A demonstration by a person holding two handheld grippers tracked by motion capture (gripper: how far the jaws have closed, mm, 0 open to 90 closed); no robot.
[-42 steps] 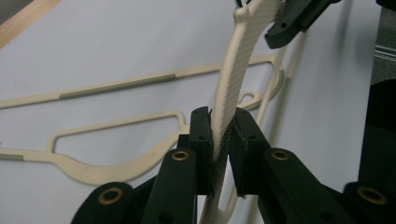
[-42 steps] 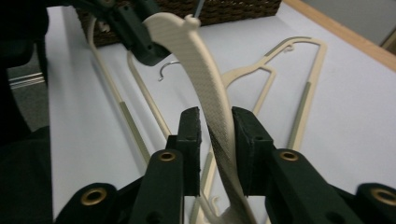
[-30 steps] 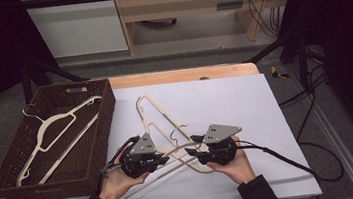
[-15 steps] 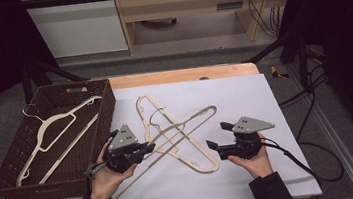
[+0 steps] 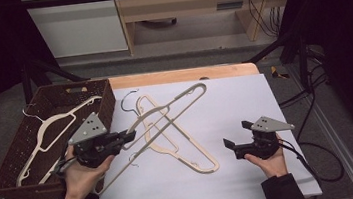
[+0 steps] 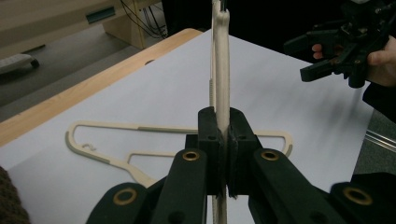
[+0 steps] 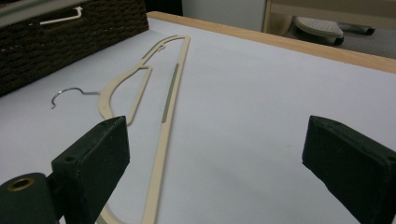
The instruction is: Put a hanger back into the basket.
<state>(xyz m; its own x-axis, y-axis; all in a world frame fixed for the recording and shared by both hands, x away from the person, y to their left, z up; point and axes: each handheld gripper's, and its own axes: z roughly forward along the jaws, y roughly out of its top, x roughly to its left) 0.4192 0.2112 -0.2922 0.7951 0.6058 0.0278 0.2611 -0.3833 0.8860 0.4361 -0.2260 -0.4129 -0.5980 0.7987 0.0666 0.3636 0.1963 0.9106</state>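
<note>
Table [image 5: 253,171]: white sheet over a wooden top, wooden edge bare along the far side.

Wicker basket [image 5: 19,147]: dark brown, at the table's left edge, just left of the left gripper. One cream hanger inside [image 5: 52,133], lying diagonally, metal hook toward the basket's far left corner.

Flat hanger [image 5: 191,158]: cream, lying on the white sheet mid-table, between the two grippers; grey strip along its long bar, seen in the right gripper view [image 7: 169,93]. Metal hook [image 7: 70,93] pointing toward the basket. Crossed from above by the lifted hanger in the high view; contact at the crossing not discernible.

Lifted hanger [image 5: 166,115]: cream, held at a slant, one end by the left hand, the other reaching toward the far middle of the table; dark metal hook near the basket's corner. In the left gripper view [image 6: 220,70], rising on edge straight up from the jaws.

Left gripper [image 5: 123,135]: at the near left, beside the basket, jaws pointing toward mid-table. Jaws together, clamped on the lifted hanger's bar; both pads pressed flat against it in the left gripper view.

Right gripper [image 5: 232,146]: at the near right, well apart from both hangers, jaws pointing left over bare sheet. Jaws wide apart, just been opening, nothing between the pads [image 7: 98,149]; also visible far off in the left gripper view [image 6: 317,56], likewise spread.

Beyond the table: wooden furniture and trailing cables on the floor.
</note>
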